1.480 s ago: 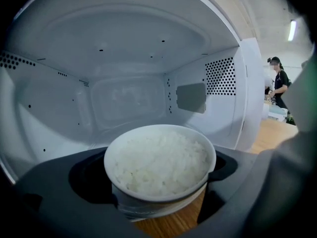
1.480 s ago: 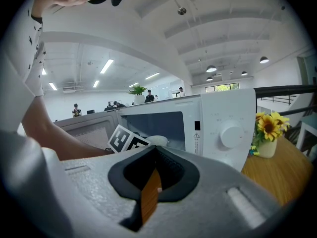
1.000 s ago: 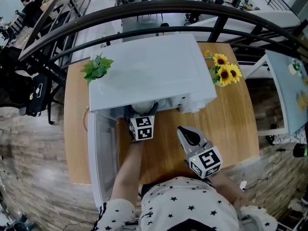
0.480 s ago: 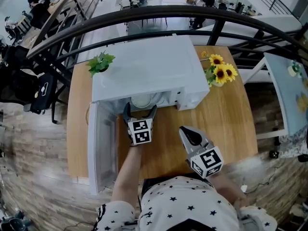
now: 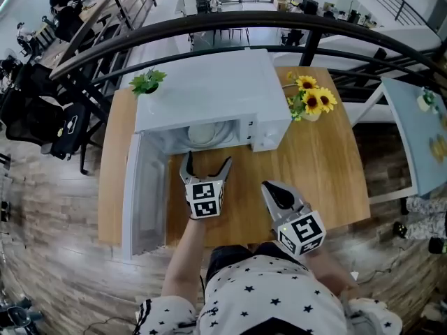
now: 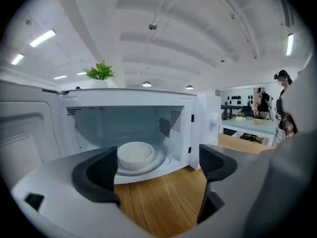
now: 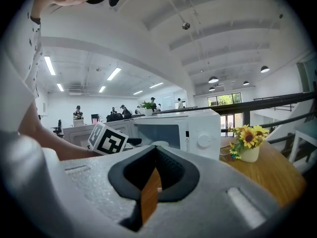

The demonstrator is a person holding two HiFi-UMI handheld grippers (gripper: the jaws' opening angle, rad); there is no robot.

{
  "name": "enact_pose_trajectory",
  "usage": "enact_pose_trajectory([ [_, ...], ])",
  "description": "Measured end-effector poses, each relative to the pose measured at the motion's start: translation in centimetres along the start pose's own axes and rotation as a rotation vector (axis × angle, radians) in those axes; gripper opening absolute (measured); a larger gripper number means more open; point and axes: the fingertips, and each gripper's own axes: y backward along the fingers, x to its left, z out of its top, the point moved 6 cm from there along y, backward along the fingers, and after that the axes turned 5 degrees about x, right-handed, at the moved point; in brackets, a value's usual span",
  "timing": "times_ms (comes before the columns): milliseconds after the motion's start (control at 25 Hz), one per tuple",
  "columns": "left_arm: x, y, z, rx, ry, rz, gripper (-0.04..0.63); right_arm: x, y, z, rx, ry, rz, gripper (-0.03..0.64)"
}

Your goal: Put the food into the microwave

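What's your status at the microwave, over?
Left tongs open, empty, facing the white box-shaped microwave. Right tongs shut, empty. White round bowl sits inside, door open. Nothing blocking the opening.

My table (image 5: 321, 152) is smooth, grained wood. The microwave (image 5: 209, 89) has a smooth white casing; the bowl (image 6: 134, 155) inside is smooth, matt white. My left hand-held gripper (image 5: 207, 160) is matt grey plastic with black rubbery pads (image 6: 96, 175).

A white bowl (image 6: 134, 154) sits upright inside the white microwave (image 5: 208, 93), whose door (image 5: 143, 194) stands open.
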Motion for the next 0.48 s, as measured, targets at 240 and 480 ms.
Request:
enact_pose_trajectory([
  [240,-3.2,4.2,-0.1,-0.048,0.008,-0.002,0.502,0.8,3.4,-1.0,-0.014,0.012,0.012,0.005],
  [480,-6.5,8.2,0.0,-0.097,0.01,0.007,0.433,1.4,6.9,-1.8,-0.029,0.021,0.012,0.005],
])
